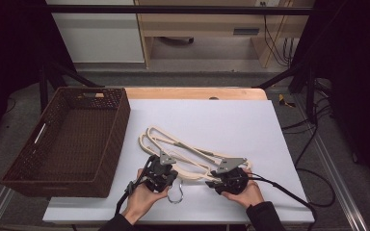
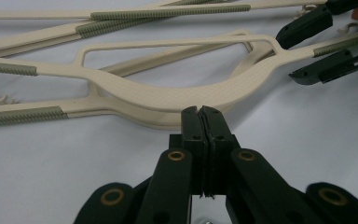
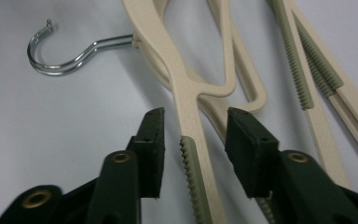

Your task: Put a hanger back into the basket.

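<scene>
Basket [image 1: 67,139] sitting at the surface's [image 1: 231,120] left edge. Left gripper [image 1: 160,174], fingers [image 2: 193,126] pressed together on nothing, resting just short of the hangers [image 1: 183,149] lying near the front edge. Right gripper [image 1: 226,177], fingers [image 3: 244,135] spread wide, straddling one hanger arm; metal hook [image 1: 176,194] pointing toward the front edge.

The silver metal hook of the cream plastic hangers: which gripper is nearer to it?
Left. The left gripper sits just above and beside the silver metal hook, jaws shut. The right gripper straddles a cream plastic hanger arm farther right.
</scene>
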A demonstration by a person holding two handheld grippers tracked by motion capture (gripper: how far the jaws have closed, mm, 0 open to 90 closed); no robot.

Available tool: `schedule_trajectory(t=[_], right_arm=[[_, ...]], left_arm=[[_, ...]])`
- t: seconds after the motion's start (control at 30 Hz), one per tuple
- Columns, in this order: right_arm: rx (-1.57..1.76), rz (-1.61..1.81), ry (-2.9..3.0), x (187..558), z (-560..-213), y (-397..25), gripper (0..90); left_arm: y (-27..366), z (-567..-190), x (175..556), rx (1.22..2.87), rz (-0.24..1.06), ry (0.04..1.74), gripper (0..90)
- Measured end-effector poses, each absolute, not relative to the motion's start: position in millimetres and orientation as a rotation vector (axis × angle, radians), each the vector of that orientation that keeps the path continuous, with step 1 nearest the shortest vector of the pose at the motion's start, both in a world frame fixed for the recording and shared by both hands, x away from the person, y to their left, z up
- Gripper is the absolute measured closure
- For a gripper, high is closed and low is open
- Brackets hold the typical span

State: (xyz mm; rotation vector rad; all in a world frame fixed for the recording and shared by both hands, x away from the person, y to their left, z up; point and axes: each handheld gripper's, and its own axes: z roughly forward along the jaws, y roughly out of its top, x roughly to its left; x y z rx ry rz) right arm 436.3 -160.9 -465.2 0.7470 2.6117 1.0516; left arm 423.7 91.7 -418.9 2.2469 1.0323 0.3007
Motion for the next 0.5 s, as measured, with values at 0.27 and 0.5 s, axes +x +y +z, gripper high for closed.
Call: schedule_trajectory(t=[0.27,0.5], right_arm=[[0.647,1.031,2.632,434.5,-466.9,-159.3,77.1],[0.596,1.038,2.63,431.3,-462.7,-160.3,79.0]], left_arm=[[92.4,-416.4,422.7,2.228,0.283,1.027,88.9],[94.5,-414.9,423.6,2.226,0.291,1.004,88.6]])
